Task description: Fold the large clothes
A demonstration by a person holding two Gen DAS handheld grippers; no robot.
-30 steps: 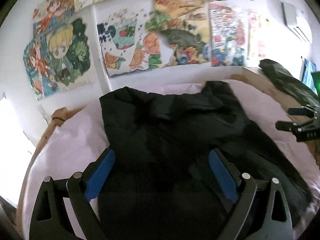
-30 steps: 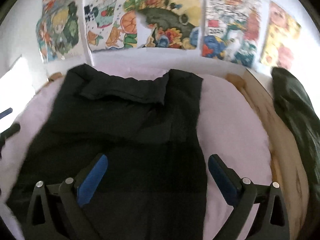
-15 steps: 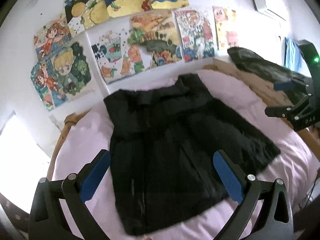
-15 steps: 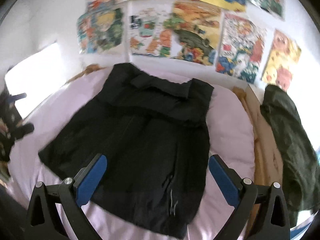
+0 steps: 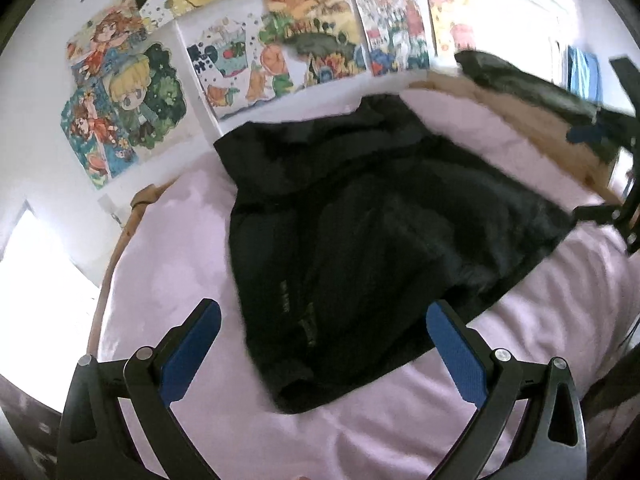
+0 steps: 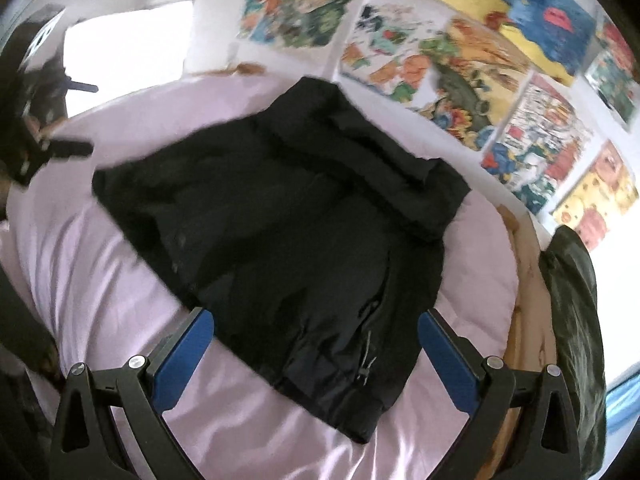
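Observation:
A black jacket lies spread flat on the pink bed cover, collar toward the wall. In the left wrist view my left gripper hangs above the jacket's near hem, open wide, its blue pads holding nothing. My right gripper shows at the right edge, past the jacket's side. In the right wrist view the jacket lies slantwise, a zipper pull near its hem. My right gripper is open and empty over that hem. The left gripper is at the far left edge.
A dark green garment lies on the tan wooden bed edge to the right. Colourful posters cover the white wall behind the bed. A bright window is at the left.
Both grippers have drawn back from the jacket, so all of it and more pink cover now show. The right wrist view has rolled, tilting the jacket. Both grippers stay open and empty.

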